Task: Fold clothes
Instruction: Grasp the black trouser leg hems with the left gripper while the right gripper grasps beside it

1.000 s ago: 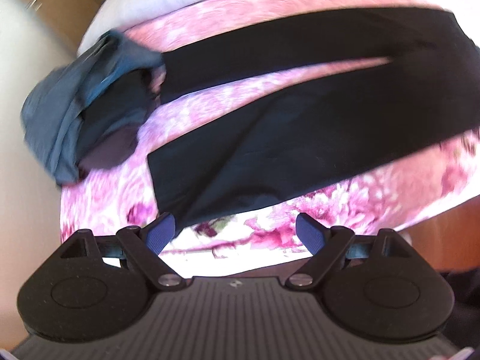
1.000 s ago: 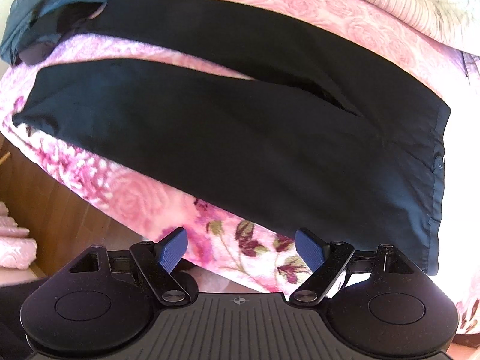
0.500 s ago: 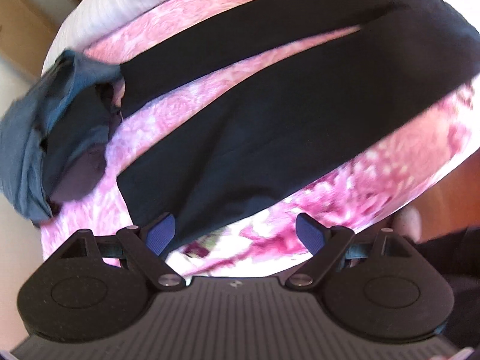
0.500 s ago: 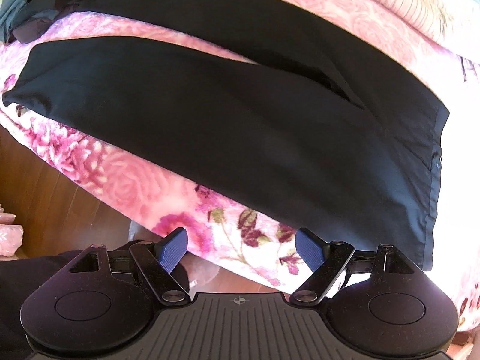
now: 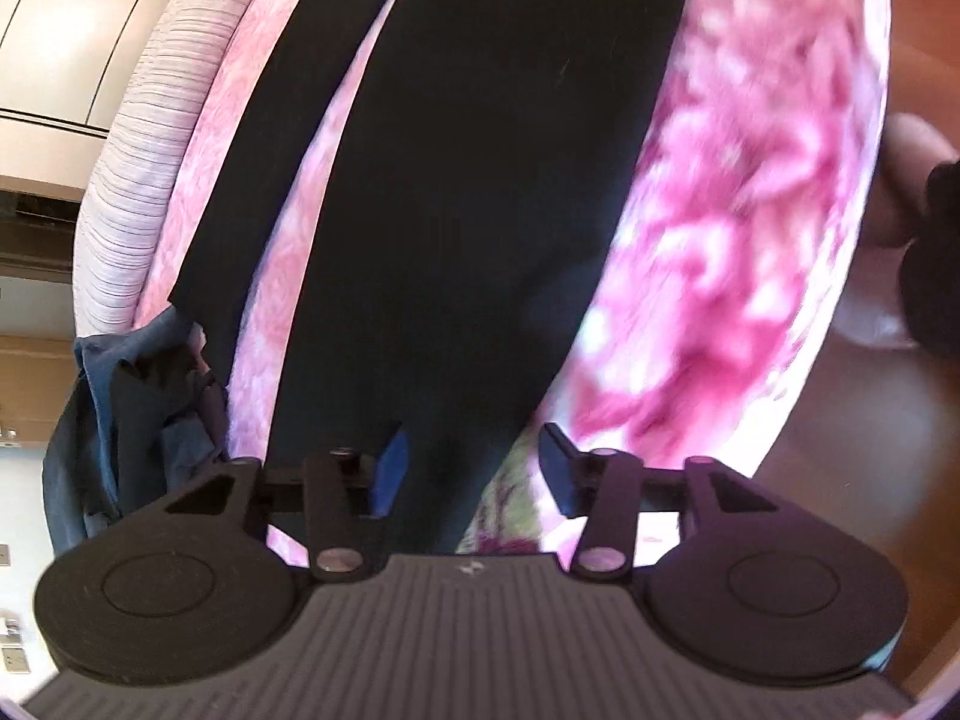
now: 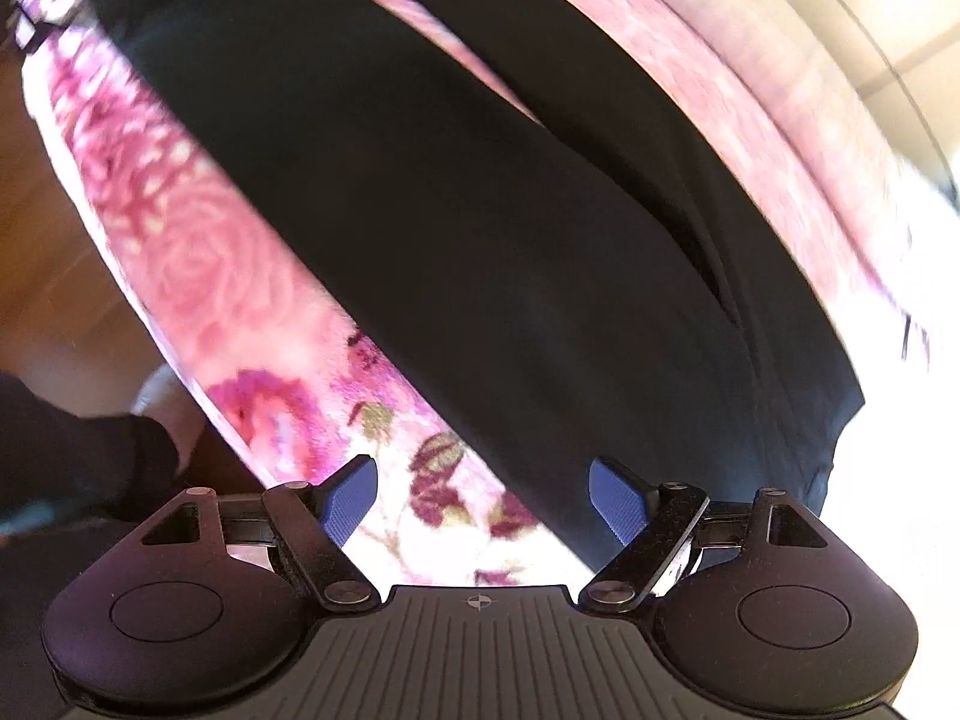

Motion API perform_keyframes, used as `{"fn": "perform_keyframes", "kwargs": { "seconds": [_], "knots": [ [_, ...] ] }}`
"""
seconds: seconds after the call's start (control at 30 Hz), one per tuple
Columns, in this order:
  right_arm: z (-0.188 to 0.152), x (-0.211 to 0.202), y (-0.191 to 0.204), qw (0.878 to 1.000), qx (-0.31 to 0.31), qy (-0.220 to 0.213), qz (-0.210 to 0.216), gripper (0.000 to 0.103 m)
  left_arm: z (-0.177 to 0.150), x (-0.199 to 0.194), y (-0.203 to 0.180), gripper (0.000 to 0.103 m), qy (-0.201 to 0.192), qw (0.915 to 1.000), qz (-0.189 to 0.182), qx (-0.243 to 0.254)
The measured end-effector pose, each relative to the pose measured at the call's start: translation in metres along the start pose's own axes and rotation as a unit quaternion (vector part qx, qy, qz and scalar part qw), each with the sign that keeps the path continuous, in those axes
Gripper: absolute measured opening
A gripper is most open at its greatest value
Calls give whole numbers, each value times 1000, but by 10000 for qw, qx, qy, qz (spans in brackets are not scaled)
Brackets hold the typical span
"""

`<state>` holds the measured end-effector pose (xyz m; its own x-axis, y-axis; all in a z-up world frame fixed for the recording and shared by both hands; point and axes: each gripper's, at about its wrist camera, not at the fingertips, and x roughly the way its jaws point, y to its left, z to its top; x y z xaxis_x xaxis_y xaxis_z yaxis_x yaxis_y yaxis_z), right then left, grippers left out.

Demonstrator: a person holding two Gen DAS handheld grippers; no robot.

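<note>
the black cloth trousers (image 5: 480,192) lie spread flat on the pink floral bed cover (image 5: 732,252), legs apart. the left gripper (image 5: 465,468) is closing, its jaws narrowing about the hem of the nearer leg; the pads do not yet press it. the right gripper (image 6: 483,501) stands wide and holds nothing, with the waist-end edge of the trousers (image 6: 480,228) just before its right pad. risk: the closing jaws could pinch the bed cover along with the hem. a crumpled blue-grey garment (image 5: 120,420) beside the far leg could snag.
</note>
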<state>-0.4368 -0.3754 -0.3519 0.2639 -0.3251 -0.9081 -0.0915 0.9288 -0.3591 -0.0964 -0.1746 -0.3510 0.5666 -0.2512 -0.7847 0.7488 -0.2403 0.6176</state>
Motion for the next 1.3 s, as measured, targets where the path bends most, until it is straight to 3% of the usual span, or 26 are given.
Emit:
{"fn": "perform_keyframes", "kwargs": {
  "seconds": [0.03,0.1,0.2,0.43,0.53,0.7,0.83,0.97,1.03,1.13,1.17,1.3],
  "knots": [
    [-3,3,3,9999,-117,-72,-64,82,-2,5,1,27,15,10000,46,17],
    [-11,10,6,9992,-263,-206,-215,82,-4,12,4,5,42,9999,65,68],
    [-31,22,5,9963,-541,-357,-563,82,-4,17,11,4,32,10000,-11,55],
    [-111,64,-37,9812,-1169,-60,-1534,80,5,25,14,9,275,9995,-18,-124],
    [-144,81,-60,9767,-1387,-22,-1640,77,10,29,11,10,426,9985,116,-317],
    [-178,102,-75,9699,-1859,-410,-1518,69,24,33,-1,6,795,9958,359,-264],
    [-202,111,-97,9677,-1846,-646,-1592,65,33,37,-2,7,1043,9932,429,-299],
    [-218,131,-129,9646,-1711,-424,-1964,55,39,41,-5,7,1227,9909,507,-226],
    [-227,138,-138,9590,-1933,-381,-2036,49,41,44,-3,7,1322,9897,511,-191],
    [-234,139,-152,9592,-2092,-210,-1892,12,43,41,9,2,1452,9884,359,-269],
    [-235,139,-157,9606,-2100,-148,-1814,7,44,35,16,2,1447,9886,348,-244],
    [-220,107,-182,9666,-1925,-295,-1664,3,46,-5,63,2,1255,9909,462,-138]
  ]
}}
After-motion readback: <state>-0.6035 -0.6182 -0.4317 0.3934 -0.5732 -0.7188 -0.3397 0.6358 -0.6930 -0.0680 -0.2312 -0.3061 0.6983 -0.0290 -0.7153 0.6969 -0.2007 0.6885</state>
